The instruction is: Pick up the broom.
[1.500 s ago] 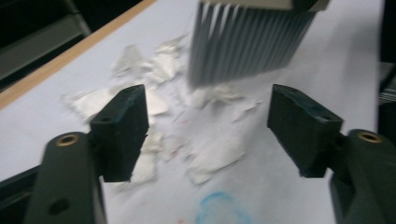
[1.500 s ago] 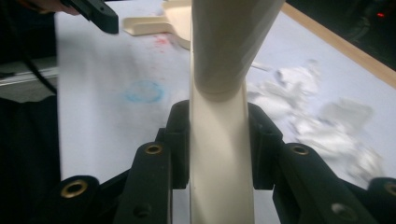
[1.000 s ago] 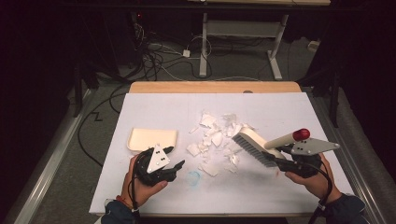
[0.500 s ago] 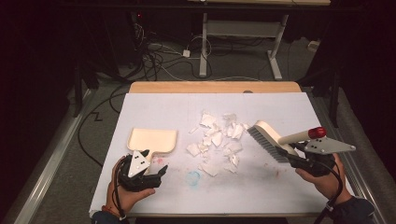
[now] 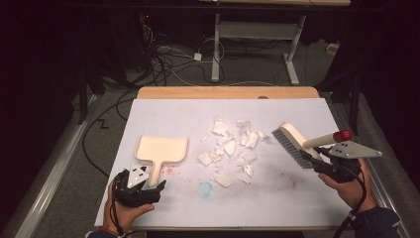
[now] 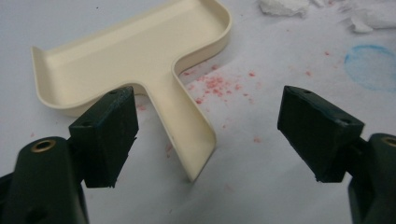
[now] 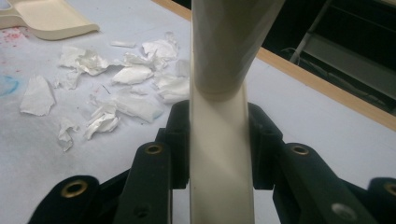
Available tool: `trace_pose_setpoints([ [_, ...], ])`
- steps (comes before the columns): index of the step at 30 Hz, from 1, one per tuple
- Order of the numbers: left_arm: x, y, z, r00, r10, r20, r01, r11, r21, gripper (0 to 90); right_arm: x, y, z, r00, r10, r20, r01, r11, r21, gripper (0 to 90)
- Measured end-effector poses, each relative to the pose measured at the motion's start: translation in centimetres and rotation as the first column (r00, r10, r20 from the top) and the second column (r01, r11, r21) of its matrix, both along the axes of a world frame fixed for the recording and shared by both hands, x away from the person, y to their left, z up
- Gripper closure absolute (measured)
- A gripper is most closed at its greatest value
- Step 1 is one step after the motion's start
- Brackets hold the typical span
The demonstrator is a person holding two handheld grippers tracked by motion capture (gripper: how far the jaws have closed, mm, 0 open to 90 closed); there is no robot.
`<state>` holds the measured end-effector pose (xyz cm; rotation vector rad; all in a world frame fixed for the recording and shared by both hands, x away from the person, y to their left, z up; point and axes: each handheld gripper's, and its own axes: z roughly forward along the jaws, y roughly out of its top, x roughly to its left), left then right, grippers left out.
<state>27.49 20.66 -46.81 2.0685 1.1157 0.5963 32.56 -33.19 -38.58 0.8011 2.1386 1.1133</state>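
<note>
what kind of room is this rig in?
Probably a lab or workshop test bench, not a home: a table covered in white paper, loose cables across the floor behind it, and a metal desk frame in a dark room.

Table (image 5: pixel 163 114) lit bright from above, room behind it v. dark. Brush handle (image 7: pixel 219 70) close up is blurry. Soft shadows.
</note>
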Motion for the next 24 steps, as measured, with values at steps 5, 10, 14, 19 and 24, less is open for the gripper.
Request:
trace_pose_setpoints([
  [5, 0.2, 0.1, -0.1, 1.0, -0.008, -0.006, 0.008, 0.9999, 0.007, 19.6, 0.4, -0.2, -0.2, 0.9996, -0.027, 0.004, 0.027, 0.9996, -0.001, 68.2],
  [10, 0.4, 0.1, -0.3, 0.9998, -0.014, -0.015, 0.014, 0.9999, 0.007, 19.6, 0.7, -0.4, -0.4, 0.9996, -0.027, -0.006, 0.027, 0.9996, 0.008, 68.2],
  [14, 0.5, 0.0, -0.3, 0.9997, -0.015, -0.02, 0.015, 0.9998, 0.01, 19.6, 1.0, -0.2, -0.5, 0.9995, -0.03, -0.006, 0.03, 0.9995, -0.003, 68.2],
  [19, 0.7, 0.1, -0.4, 0.9996, -0.013, -0.025, 0.013, 0.9999, 0.006, 19.6, 2.1, 0.1, -0.4, 0.9991, -0.042, -0.008, 0.042, 0.9991, 0.006, 68.2],
  [24, 0.9, 0.0, -0.5, 0.9992, -0.018, -0.035, 0.019, 0.9998, 0.012, 19.6, 3.8, 0.4, -0.3, 0.9971, -0.076, -0.008, 0.076, 0.9971, -0.008, 68.2],
])
